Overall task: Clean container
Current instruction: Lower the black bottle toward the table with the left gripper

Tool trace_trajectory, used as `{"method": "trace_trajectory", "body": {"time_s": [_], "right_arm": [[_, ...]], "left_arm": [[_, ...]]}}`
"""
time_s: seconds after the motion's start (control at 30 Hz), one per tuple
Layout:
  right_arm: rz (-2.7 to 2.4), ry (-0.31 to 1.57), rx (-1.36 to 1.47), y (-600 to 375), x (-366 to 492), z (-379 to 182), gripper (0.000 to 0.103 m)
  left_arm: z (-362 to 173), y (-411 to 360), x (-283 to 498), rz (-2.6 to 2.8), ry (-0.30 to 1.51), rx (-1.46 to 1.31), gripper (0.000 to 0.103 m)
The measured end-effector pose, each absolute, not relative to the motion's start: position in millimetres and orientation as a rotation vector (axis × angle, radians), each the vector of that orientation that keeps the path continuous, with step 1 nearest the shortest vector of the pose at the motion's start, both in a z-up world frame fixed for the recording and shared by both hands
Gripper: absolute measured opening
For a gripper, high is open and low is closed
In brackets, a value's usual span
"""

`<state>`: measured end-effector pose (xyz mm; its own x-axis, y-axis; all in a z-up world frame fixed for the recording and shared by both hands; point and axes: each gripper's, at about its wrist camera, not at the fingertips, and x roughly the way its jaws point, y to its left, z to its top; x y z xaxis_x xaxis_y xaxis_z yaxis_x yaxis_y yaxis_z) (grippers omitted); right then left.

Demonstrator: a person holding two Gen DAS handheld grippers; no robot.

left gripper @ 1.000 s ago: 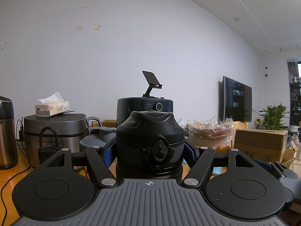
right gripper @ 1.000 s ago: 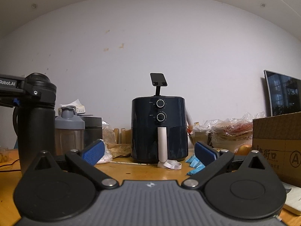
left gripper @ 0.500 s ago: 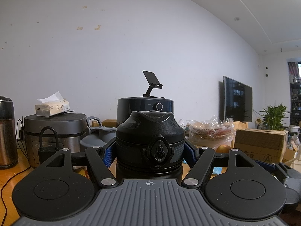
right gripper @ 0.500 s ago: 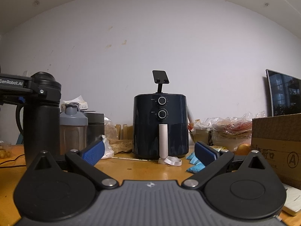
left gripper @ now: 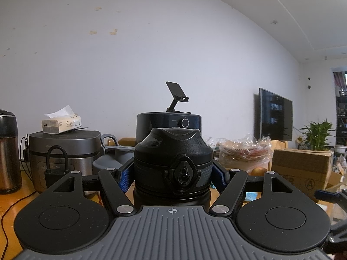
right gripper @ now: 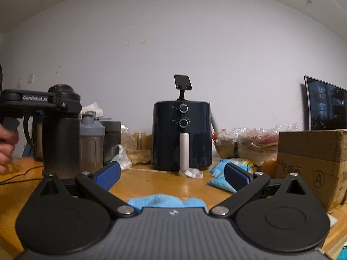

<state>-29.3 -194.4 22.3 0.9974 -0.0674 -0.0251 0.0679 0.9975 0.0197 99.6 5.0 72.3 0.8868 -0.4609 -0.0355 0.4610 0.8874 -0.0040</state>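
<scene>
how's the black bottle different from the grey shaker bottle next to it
The black bottle is taller and opaque; the grey shaker bottle is shorter with a see-through body. The left tongs clamp the black bottle's lid, while nothing holds the shaker. Both stand upright.

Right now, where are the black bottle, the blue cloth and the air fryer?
black bottle [left gripper: 172,151]: left wrist view, on its lid.
blue cloth [right gripper: 167,201]: right wrist view, on its top fold.
air fryer [right gripper: 164,138]: right wrist view, on its front.
</scene>
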Motion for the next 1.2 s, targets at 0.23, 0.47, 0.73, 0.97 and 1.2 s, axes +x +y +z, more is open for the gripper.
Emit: {"method": "trace_trajectory", "body": {"time_s": [0.23, 0.47, 0.73, 0.97, 1.2], "right_arm": [[-0.064, 0.058, 0.017, -195, -47, 13, 0.103], [-0.066, 0.066, 0.026, -197, -48, 11, 0.103], [-0.061, 0.078, 0.036, -197, -45, 8, 0.103], [-0.051, 0.079, 0.041, -195, -46, 7, 0.103], [-0.047, 0.074, 0.053, -197, -48, 8, 0.103]], "left_arm": [[72, 5, 99, -0.479, 0.034, 0.006, 0.068], [72, 5, 97, -0.479, 0.033, 0.008, 0.068], [74, 3, 96, -0.472, 0.036, 0.016, 0.068], [87, -4, 87, -0.459, -0.004, 0.011, 0.068], [111, -11, 83, -0.457, -0.026, 0.028, 0.068]]}}
